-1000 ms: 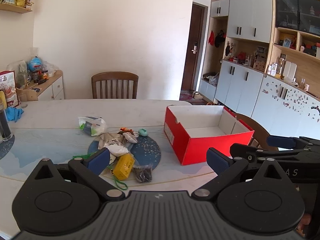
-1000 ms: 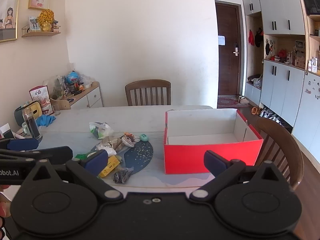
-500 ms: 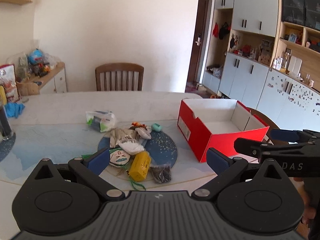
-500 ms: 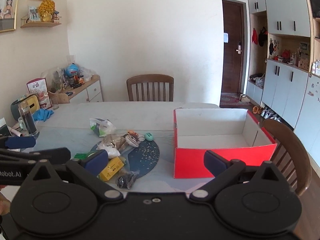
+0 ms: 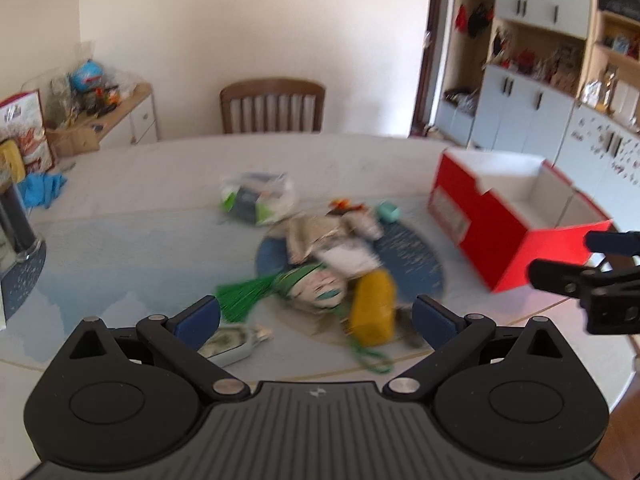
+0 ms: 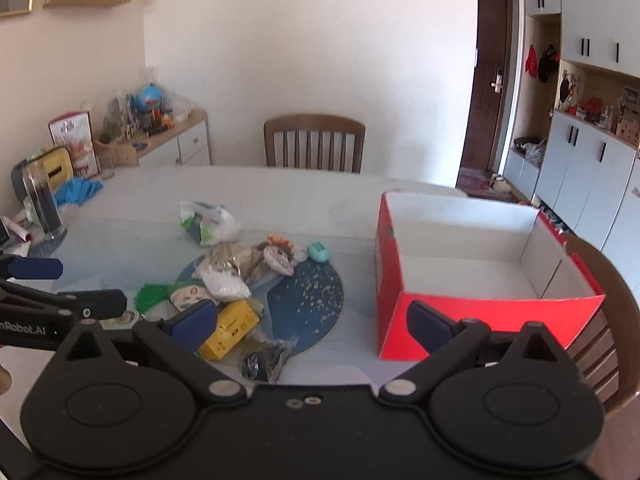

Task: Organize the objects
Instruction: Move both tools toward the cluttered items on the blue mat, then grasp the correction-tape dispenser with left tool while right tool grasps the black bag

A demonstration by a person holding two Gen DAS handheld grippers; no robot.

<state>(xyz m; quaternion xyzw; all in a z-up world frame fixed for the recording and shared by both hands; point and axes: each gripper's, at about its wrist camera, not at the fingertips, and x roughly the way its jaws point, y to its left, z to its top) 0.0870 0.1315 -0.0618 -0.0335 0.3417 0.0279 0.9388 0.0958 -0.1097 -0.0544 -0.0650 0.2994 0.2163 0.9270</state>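
left claw (image 5: 316, 316) spread | right claw (image 6: 312, 322) spread | yellow box (image 6: 230, 330) long axis running far-right

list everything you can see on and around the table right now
red cardboard box: 1, red outside, white inside, empty, table right
yellow small box: 1, yellow, pile's near edge
teal oval case: 1, teal, pile's far side
clear plastic bag: 1, clear with green, behind pile
dark round placemat: 1, blue, under pile
green tassel: 1, green, pile's left
wooden chair: 1, brown, table's far side
left hand-held gripper: 1, black, open
right hand-held gripper: 1, black, open
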